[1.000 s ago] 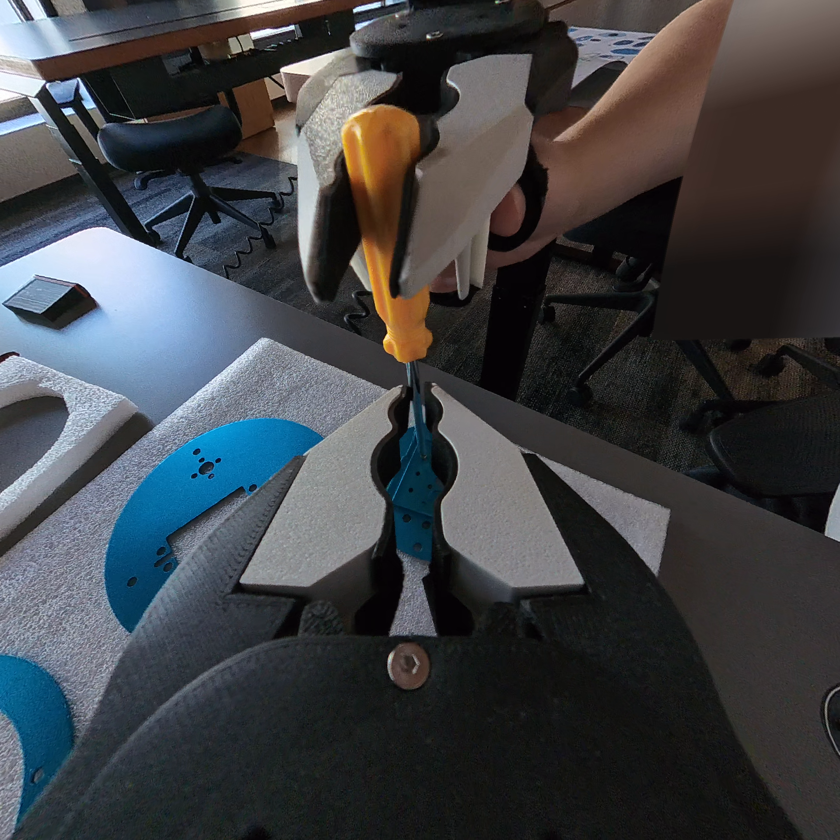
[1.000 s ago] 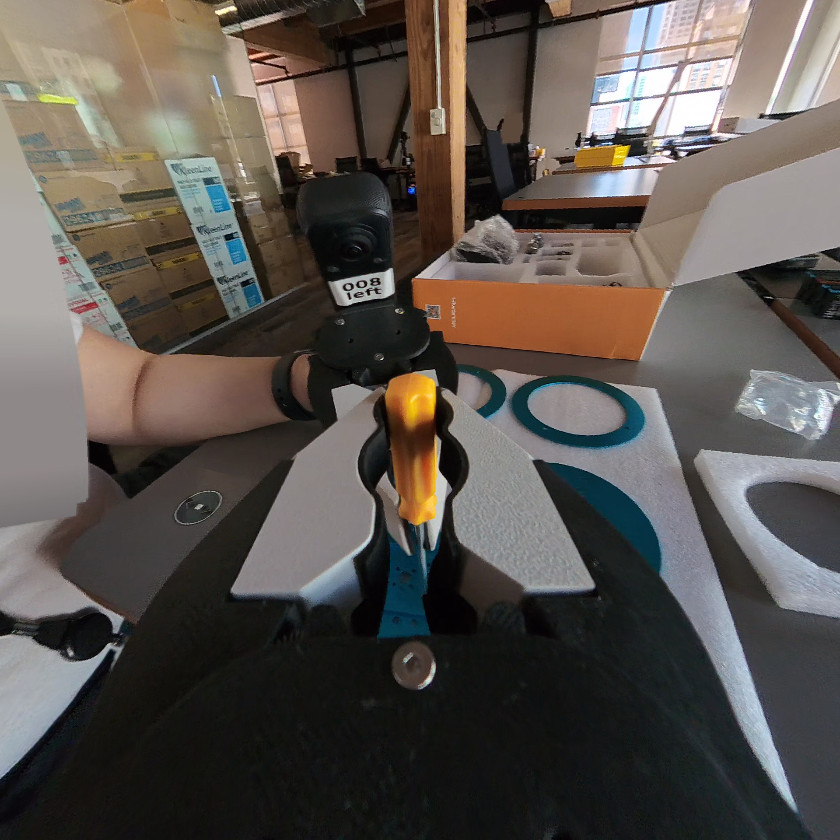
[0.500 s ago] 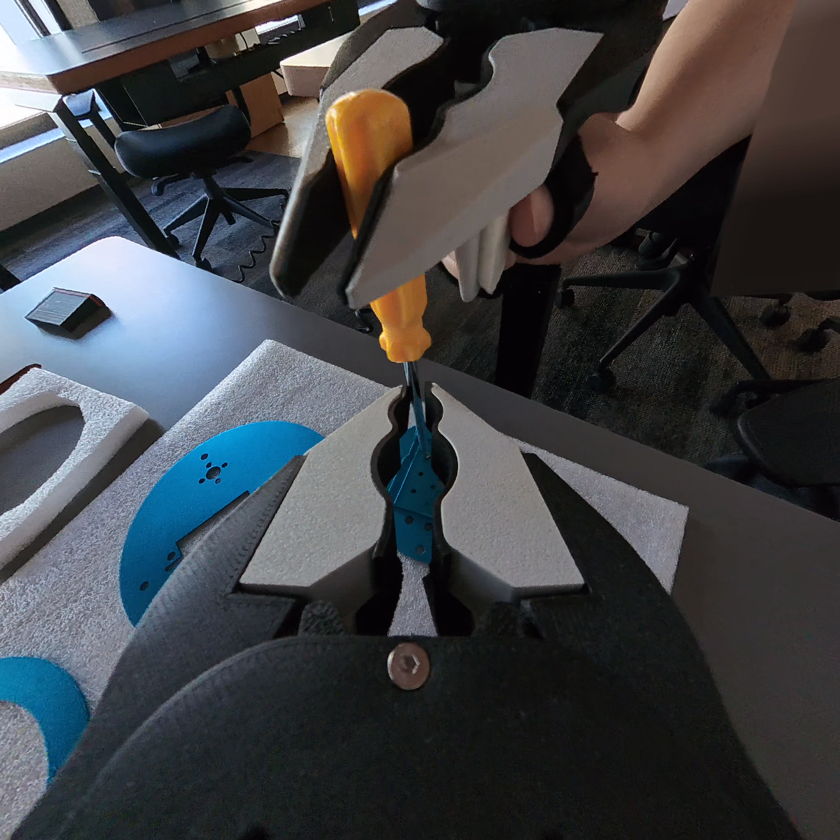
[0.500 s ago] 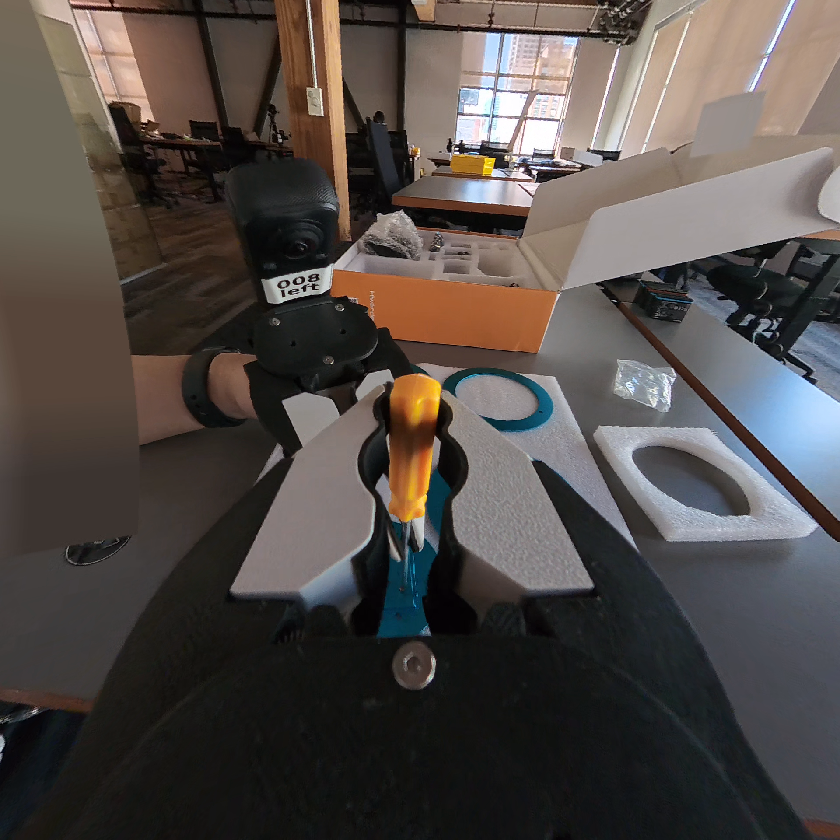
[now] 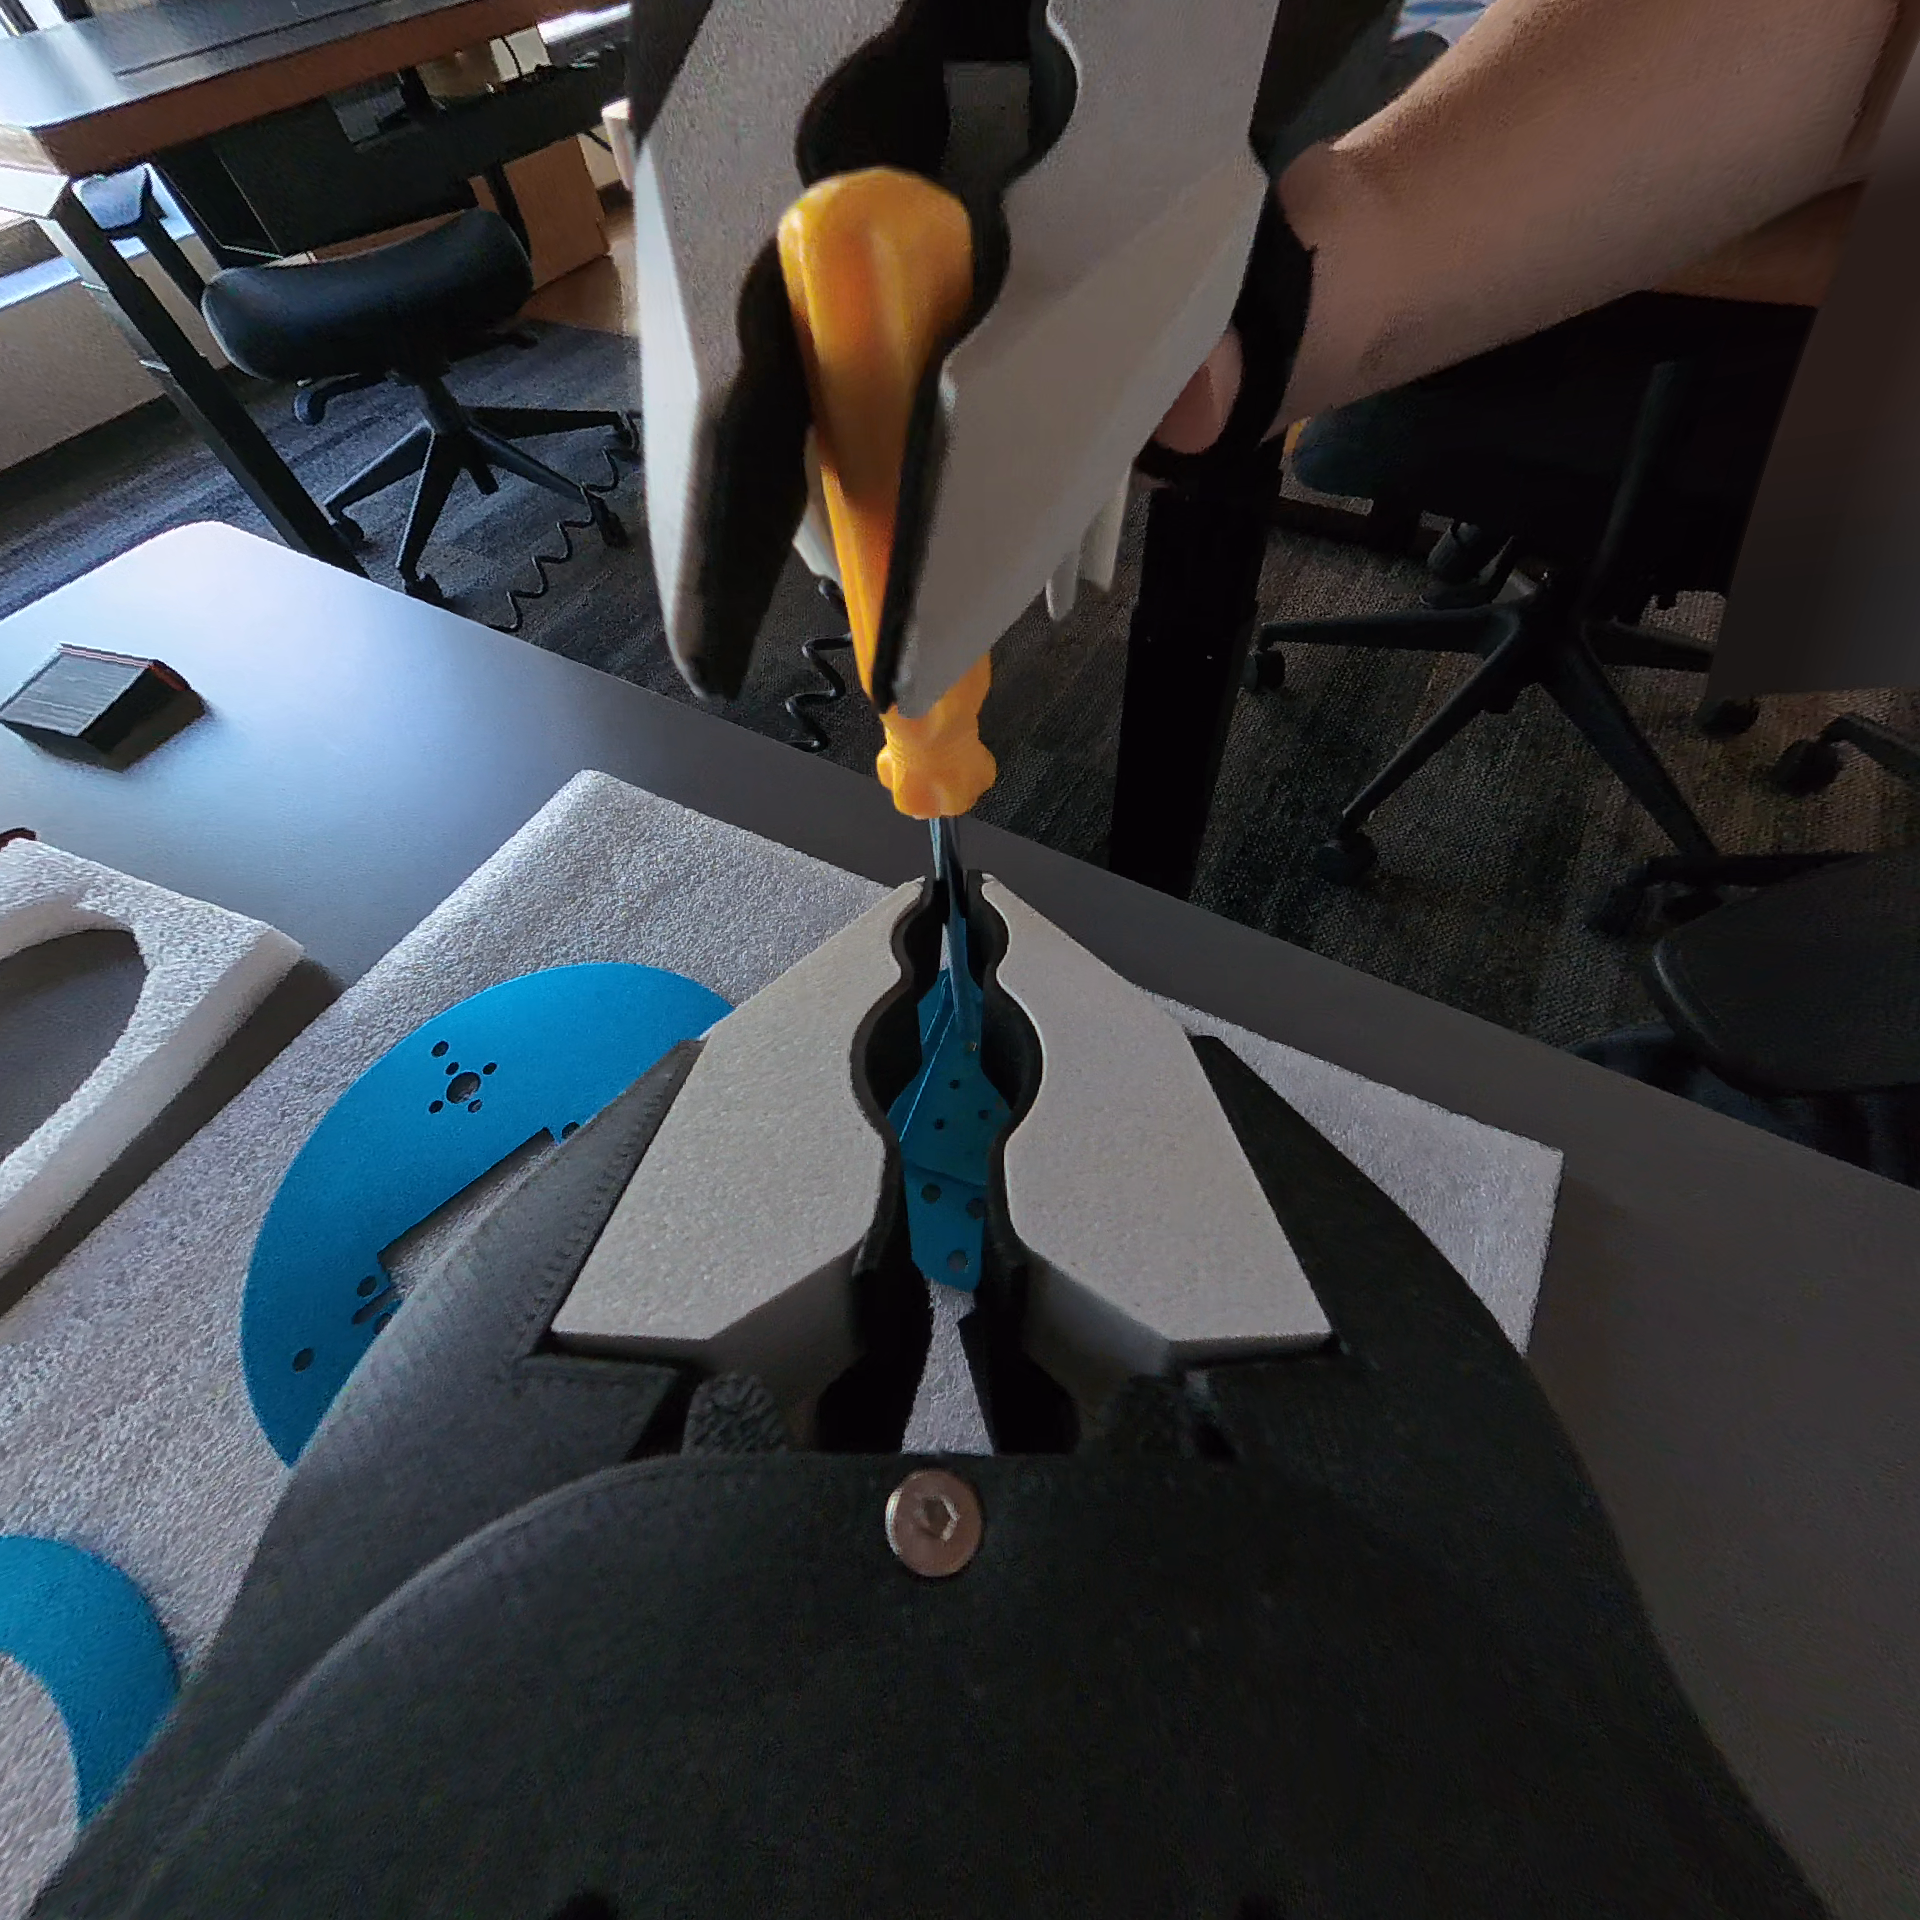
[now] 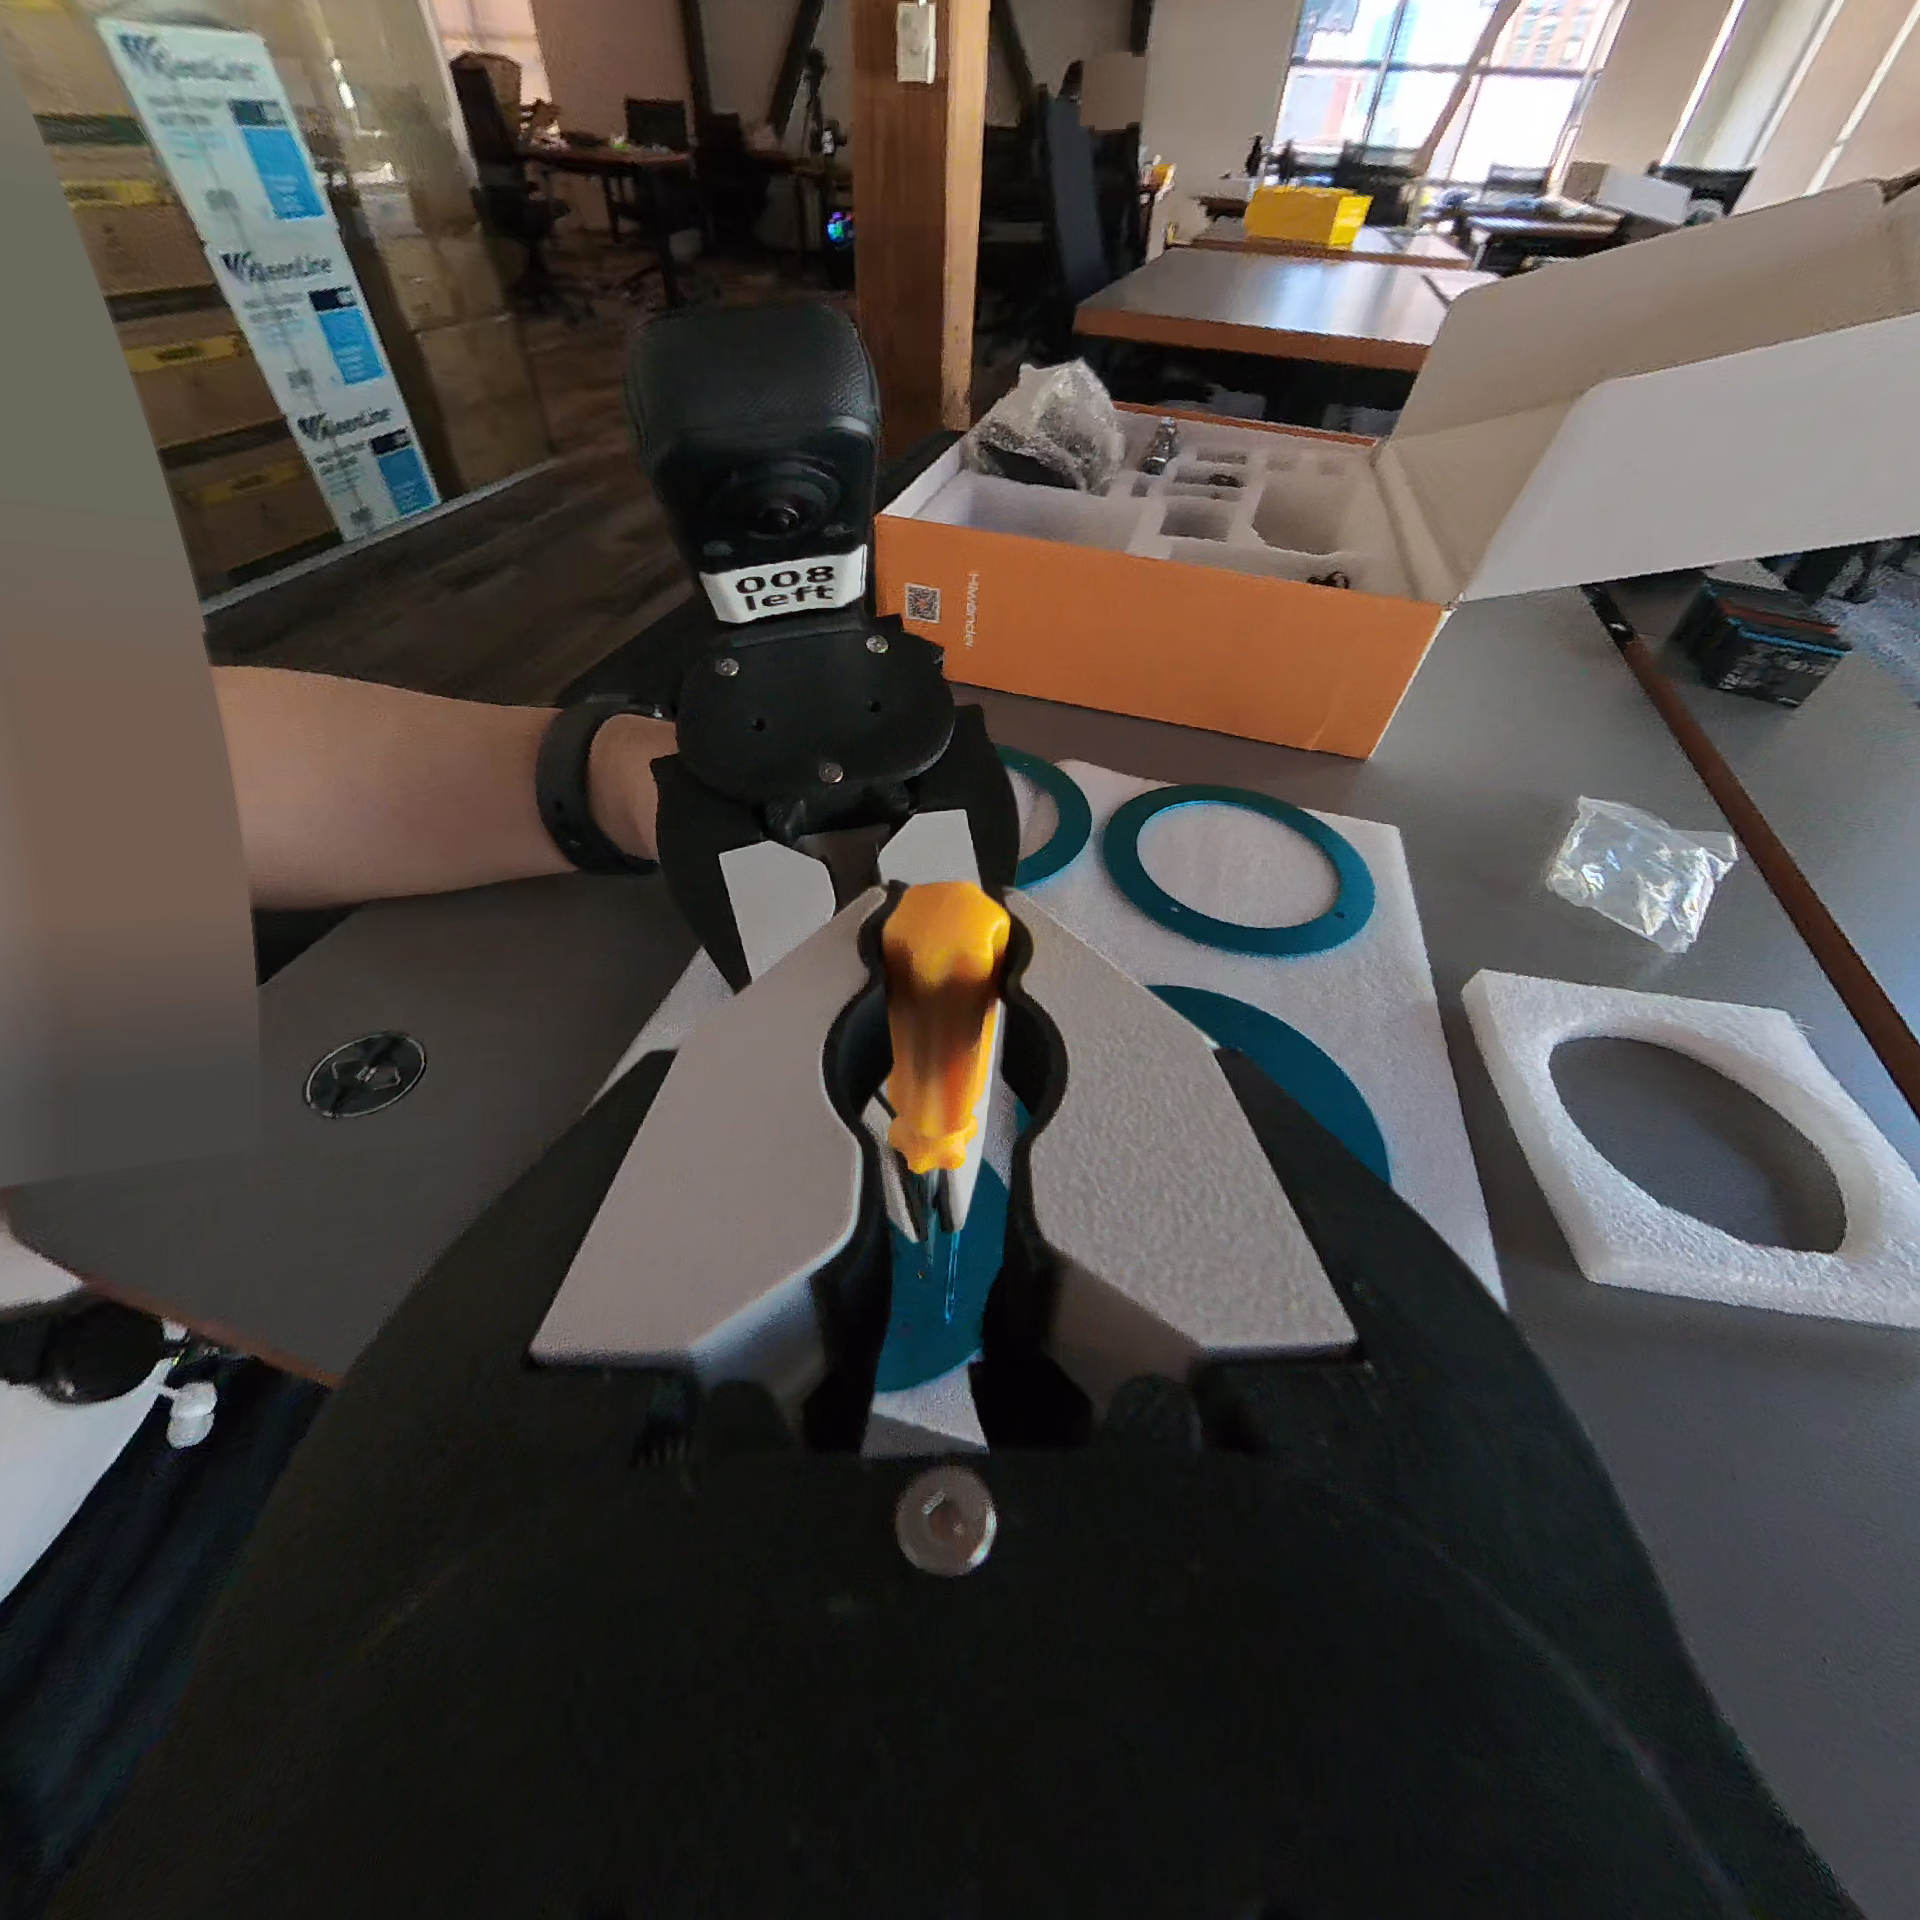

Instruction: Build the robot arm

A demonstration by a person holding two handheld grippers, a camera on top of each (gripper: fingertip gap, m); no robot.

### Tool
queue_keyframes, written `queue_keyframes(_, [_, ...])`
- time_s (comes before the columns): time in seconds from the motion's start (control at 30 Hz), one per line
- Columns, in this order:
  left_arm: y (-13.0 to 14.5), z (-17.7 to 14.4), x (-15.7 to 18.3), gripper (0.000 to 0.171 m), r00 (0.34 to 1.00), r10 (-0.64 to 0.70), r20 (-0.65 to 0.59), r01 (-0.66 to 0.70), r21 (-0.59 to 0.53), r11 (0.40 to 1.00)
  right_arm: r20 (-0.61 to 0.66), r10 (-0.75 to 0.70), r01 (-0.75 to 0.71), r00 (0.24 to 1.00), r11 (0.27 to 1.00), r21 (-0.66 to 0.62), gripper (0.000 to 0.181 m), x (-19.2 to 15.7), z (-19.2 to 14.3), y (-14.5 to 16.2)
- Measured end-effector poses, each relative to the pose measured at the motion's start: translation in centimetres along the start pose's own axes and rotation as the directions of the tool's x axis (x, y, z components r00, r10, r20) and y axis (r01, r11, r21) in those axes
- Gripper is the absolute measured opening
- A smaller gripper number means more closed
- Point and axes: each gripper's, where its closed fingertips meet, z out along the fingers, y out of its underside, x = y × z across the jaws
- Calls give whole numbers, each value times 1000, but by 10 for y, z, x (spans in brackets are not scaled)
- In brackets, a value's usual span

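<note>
my left gripper point(image 5: 951, 1081) is closed on a small blue bracket point(image 5: 948, 1143), a perforated metal strip pinched between the pads with its long axis running forward along the fingers, its far end pointing up and away from me. my right gripper point(image 6: 948, 1039) is closed around the yellow handle of a screwdriver point(image 6: 940, 1049), and the tool's long axis comes steeply down, blade first. in the left wrist view the blade tip meets the far upper end of the bracket just inside my left fingertips, so tool and part stand nearly in line; whether the tip sits in a hole i cannot tell.

under both lies a white foam sheet point(image 5: 644, 862) on the grey table point(image 5: 343, 665), with a blue half-disc plate point(image 5: 436, 1132) just left of my left gripper. beyond, in the right wrist view, a teal ring point(image 6: 1236, 868) rests on the foam, a cut-out foam block point(image 6: 1704, 1153) and a clear plastic bag point(image 6: 1636, 868) lie to the right, and an open orange box point(image 6: 1153, 634) stands farther back. nothing stands between tool and bracket.
</note>
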Motion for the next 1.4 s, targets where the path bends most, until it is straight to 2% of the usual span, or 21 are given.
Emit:
queue_keyframes(0.17, [0, 1, 2, 3, 1000, 17, 0, -17, 0, 1000, 147, -6, 13, 989, 999, -46, 27, -9, -5, -4])
queue_keyframes(0.37, [-1, 2, 1, 3, 1000, 21, 5, -21, 2, 1000, 204, -75, 94, 976, 992, -86, 23, -13, -14, -4])
queue_keyframes(0.57, [-1, 2, 1, 3, 1000, 19, 4, -19, 2, 1000, 177, -93, 120, 980, 982, -146, 17, -9, -13, 0])
queue_keyframes(0.87, [0, 1, -1, 2, 1000, 17, 15, -17, 6, 1000, 134, -76, 117, 988, 936, -331, 17, -5, -6, 3])
queue_keyframes(1.07, [0, 1, -1, 3, 1000, 23, 18, -23, 5, 1000, 109, -63, 98, 992, 930, -353, 17, -5, -6, 4])
queue_keyframes(1.23, [0, 1, -2, 3, 1000, 20, 23, -20, 3, 1000, 16, -65, 66, 998, 916, -395, 17, 0, -5, 5])
queue_keyframes(1.4, [0, 1, -3, 3, 999, 22, 30, -23, 0, 1000, -149, -42, -24, 988, 910, -414, 17, 7, -5, 5])
